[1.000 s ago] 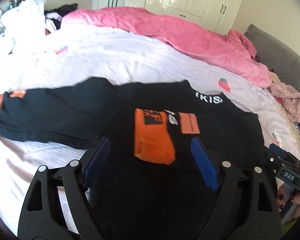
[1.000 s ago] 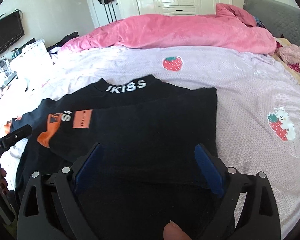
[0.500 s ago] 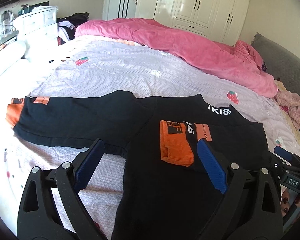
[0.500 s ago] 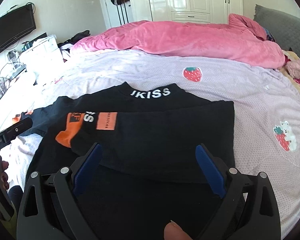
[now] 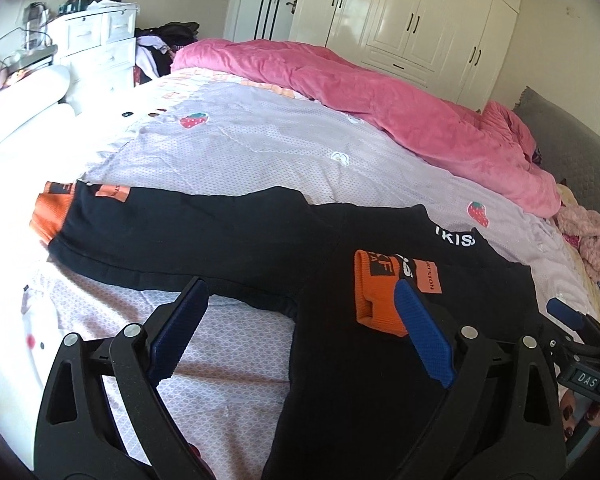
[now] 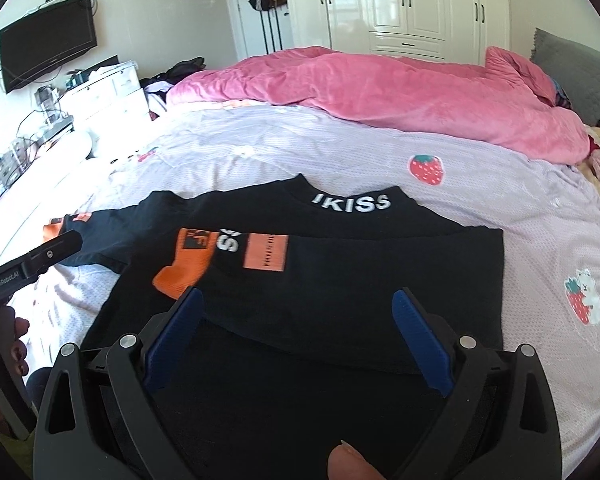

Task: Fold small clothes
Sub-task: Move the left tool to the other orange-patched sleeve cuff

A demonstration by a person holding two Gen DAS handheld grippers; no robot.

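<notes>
Sweatshirt [image 6: 340,304], black with orange cuffs and white collar lettering, is lying flat on the lilac strawberry-print bed sheet [image 6: 480,208], collar towards the pink duvet [image 6: 380,88]. One sleeve is lying folded across the chest, its orange cuff [image 5: 374,292] sitting on the body panel. The other sleeve [image 5: 172,232] is stretching out sideways across the sheet, unfolded, ending in its own orange cuff [image 5: 50,216].

Left gripper [image 5: 300,332] is hovering above the garment's near edge with its jaws standing wide, nothing between the blue pads. Right gripper [image 6: 296,336] is hanging over the lower body panel, jaws likewise spread apart and gripping nothing. Neither appears to be touching the fabric.

Assessment of handling: the garment is looking soft, light and limp, with no stiffness of its own; it will likely be draping and sagging wherever it is lifted, and a single-layer pinch may be dragging the layers beneath out of line. The ribbed cuff is appearing thicker and should be giving a firmer bite than the plain knit. For the outstretched sleeve, the cuff end is judged the sound place to take hold. For the body fold, the hem corners nearest the grippers are seeming preferable. Slippage risk is low; bunching risk is moderate.
</notes>
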